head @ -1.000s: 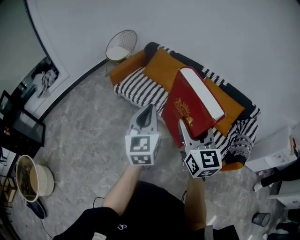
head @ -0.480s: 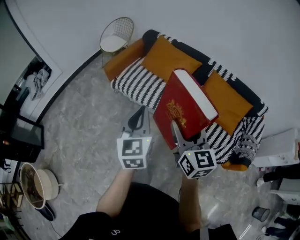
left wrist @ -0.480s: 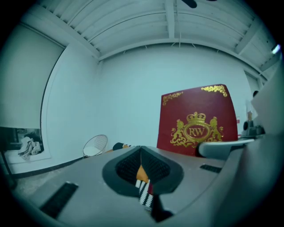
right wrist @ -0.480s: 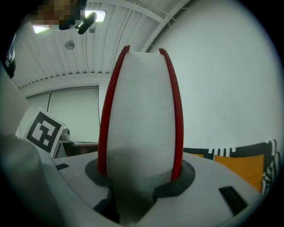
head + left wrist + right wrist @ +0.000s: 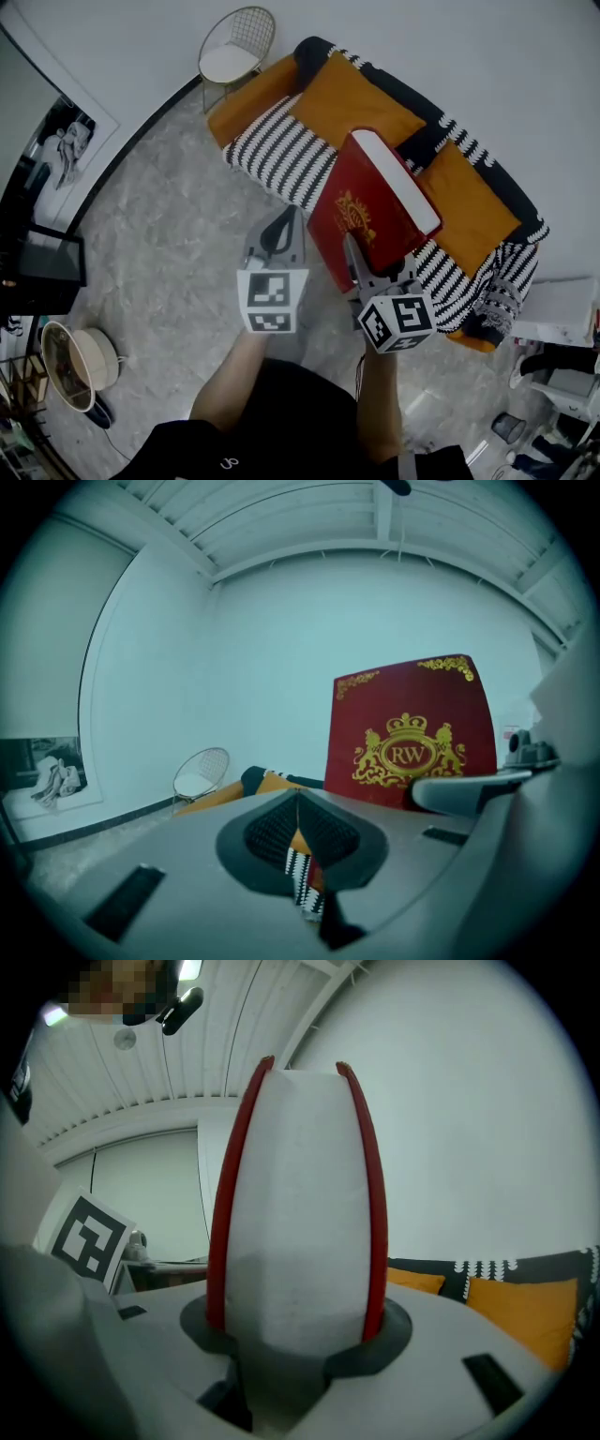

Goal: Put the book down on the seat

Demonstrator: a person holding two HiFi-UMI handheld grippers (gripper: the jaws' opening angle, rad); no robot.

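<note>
A thick red book [image 5: 370, 211] with a gold crest stands on edge in the air over the front of the sofa's striped seat [image 5: 281, 159]. My right gripper [image 5: 370, 267] is shut on its lower end. In the right gripper view its white page block [image 5: 295, 1194] rises between the red covers, clamped at my right gripper [image 5: 295, 1321]. My left gripper [image 5: 281, 232] hovers just left of the book, shut with nothing in it. In the left gripper view, the book's cover [image 5: 408, 733] shows past my left gripper [image 5: 298, 808].
Two orange cushions [image 5: 361, 98] [image 5: 464, 202] lean on the sofa back. A wire chair [image 5: 234, 52] stands at the sofa's far left end. A round basket [image 5: 80, 361] and a black cabinet [image 5: 42, 277] are at the left. A white unit [image 5: 562, 305] stands right of the sofa.
Both grippers have moved forward toward the sofa and a little lower. The book has stayed in the right gripper, and the left gripper has stayed shut beside it.
</note>
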